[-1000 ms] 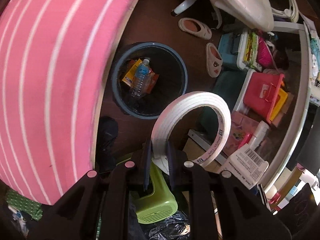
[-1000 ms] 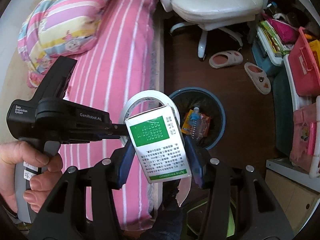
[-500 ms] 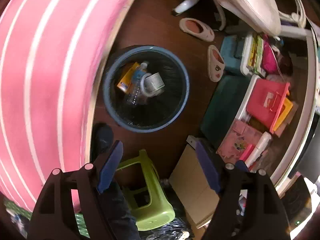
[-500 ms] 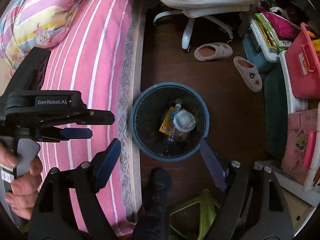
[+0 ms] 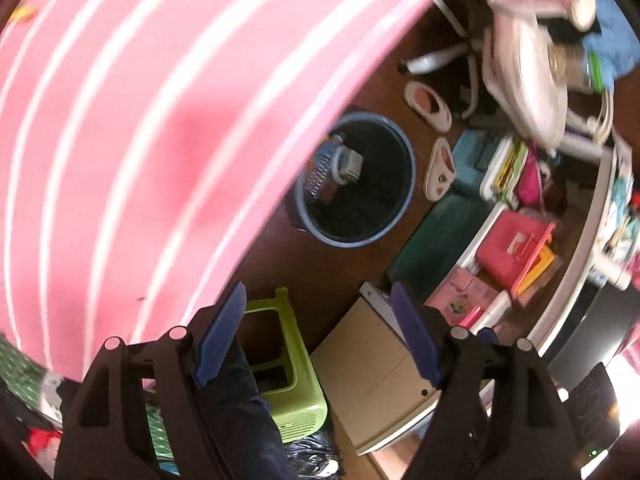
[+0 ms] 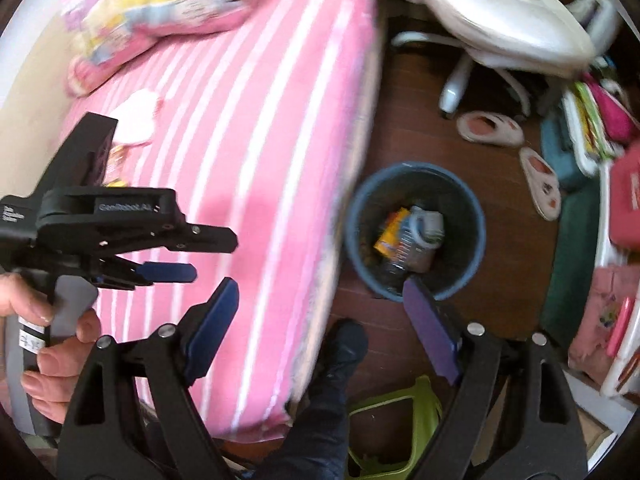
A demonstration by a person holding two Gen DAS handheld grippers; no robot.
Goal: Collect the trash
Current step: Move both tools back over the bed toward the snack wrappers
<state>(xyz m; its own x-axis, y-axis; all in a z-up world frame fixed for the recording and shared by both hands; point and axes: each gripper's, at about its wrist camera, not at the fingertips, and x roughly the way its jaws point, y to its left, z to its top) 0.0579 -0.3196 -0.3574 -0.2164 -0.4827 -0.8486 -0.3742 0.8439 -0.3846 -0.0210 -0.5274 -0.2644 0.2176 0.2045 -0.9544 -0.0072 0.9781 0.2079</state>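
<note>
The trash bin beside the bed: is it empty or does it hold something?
Not empty. The trash bin holds a plastic bottle and a yellow packet.

Bed cover (image 6: pixel 256 128): pink, thin white stripes. Bin (image 6: pixel 472 216): blue rim, dark interior. Stool (image 5: pixel 296 376): lime green; floor (image 6: pixel 504 304): dark brown wood.

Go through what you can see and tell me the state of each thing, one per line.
left gripper: open, holding nothing
right gripper: open, holding nothing
trash bin: upright on the floor, no lid, partly filled
plastic bottle: lying in the bin
tape roll: in the bin, on top
slippers: on the floor, apart
green stool: tipped over
</note>
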